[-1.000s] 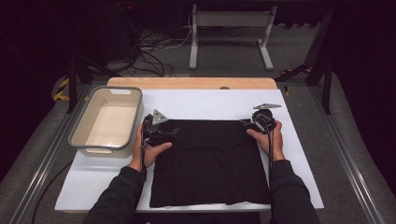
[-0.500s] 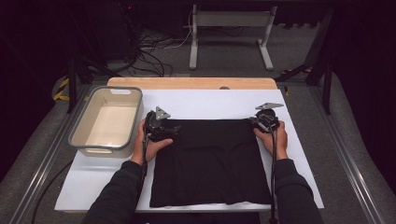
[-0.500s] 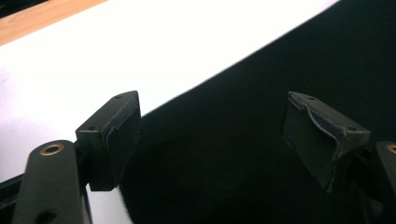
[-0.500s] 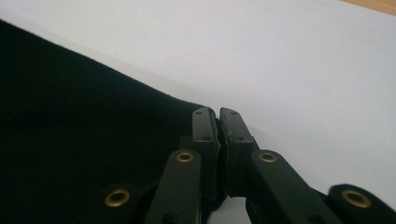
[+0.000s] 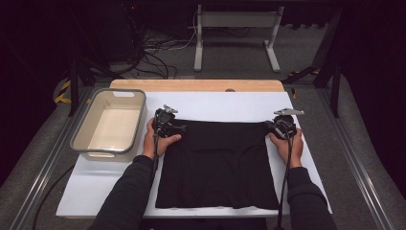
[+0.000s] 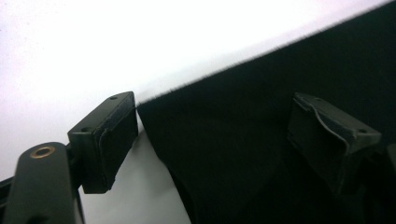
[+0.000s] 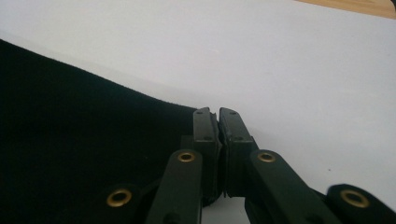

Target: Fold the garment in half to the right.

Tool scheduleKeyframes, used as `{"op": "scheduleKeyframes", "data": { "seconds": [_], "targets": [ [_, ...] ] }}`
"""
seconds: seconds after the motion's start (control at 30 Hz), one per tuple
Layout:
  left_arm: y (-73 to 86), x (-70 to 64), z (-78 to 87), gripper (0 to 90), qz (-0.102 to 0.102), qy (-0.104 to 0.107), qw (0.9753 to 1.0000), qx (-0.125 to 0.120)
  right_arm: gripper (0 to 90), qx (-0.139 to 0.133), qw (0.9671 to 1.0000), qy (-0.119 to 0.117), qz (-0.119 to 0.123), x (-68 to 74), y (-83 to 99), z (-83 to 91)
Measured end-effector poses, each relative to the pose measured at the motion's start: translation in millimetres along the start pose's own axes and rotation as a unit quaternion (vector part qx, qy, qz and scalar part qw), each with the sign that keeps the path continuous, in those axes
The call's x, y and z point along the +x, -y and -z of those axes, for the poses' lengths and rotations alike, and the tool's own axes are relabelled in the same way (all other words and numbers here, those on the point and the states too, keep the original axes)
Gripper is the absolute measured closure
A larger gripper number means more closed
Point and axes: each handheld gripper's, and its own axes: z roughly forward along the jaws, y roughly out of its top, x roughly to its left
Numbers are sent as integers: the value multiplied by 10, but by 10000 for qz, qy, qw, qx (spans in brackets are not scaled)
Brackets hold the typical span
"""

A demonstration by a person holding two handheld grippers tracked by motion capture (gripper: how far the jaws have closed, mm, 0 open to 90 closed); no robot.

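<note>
A square of matte black cloth point(image 5: 218, 165) lies spread flat on a smooth white sheet point(image 5: 215, 105) that covers a table with a pale wooden edge point(image 5: 196, 85) along its far side. The fabric looks soft and faintly wrinkled near its middle, with a fuzzy, fine-napped top edge seen close in the left gripper view. The left gripper point(image 5: 165, 123) rests at the cloth's far left corner; in its own view the two blocky black jaws, each faced with a rubbery pad, stand wide apart, one just off the corner over bare white sheet and the other over the dark fabric, holding nothing. The right gripper point(image 5: 281, 127) sits at the far right corner; in its view the jaws are pressed together with barely a slit between them, right at the cloth's corner, and whether fabric is pinched between them cannot be told. Brass-coloured rivets dot its black linkages. To the left of the cloth stands a rounded rectangular plastic tub point(image 5: 79, 141), cream inside with a grey rim.
</note>
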Motion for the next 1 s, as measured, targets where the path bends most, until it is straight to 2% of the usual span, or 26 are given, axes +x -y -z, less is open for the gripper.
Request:
{"op": "scheduleKeyframes", "data": {
  "seconds": [0.1,0.17,0.2,0.23,0.27,0.3,0.37,0.4,0.5,0.57,0.63,0.7,0.87,0.9,0.93,0.97,1.0],
  "targets": [
    [-12,12,24,359,-92,145,9999,-5,859,9,10000,21,49,19,-10,-32],
    [-16,18,39,554,-126,170,9998,11,859,-4,10000,29,77,26,-19,-35],
    [-19,24,45,675,-132,253,9996,12,859,-28,9999,57,120,44,-41,-39],
    [-30,18,49,746,-194,397,9990,53,859,-43,9999,61,117,52,-51,-40],
    [-39,-4,51,811,-262,350,9990,79,859,-54,9999,73,111,58,-58,-40],
    [-48,-30,53,833,-329,270,9990,100,859,-77,9999,82,104,63,-65,-37],
    [-55,-42,55,846,-343,225,9991,111,859,-97,9999,84,91,71,-70,-35],
    [-70,-40,69,848,-372,18,9993,68,859,-117,9998,104,106,84,-84,-34],
    [-109,6,126,851,-250,-91,9996,-113,859,-186,9997,157,96,94,-112,-25],
    [-158,2,163,851,-346,-294,9988,-164,859,-250,9995,177,90,91,-145,-18],
    [-229,25,202,852,-335,-411,9983,-249,859,-311,9992,222,77,84,-186,-5],
    [-265,46,215,852,-318,-418,9983,-258,859,-353,9991,230,52,77,-214,4],
    [-446,83,243,847,-274,-603,9971,-378,854,-503,9981,357,20,32,-373,42],
    [-468,70,238,839,-260,-535,9973,-442,847,-516,9979,379,28,30,-403,47],
    [-487,44,232,798,-297,-497,9972,-473,822,-523,9979,380,40,33,-430,46],
    [-502,3,227,711,-387,-656,9961,-437,761,-513,9980,365,54,44,-454,43],
    [-509,-35,224,639,-455,-749,9953,-416,684,-501,9977,455,105,60,-476,45]
  ]
}}
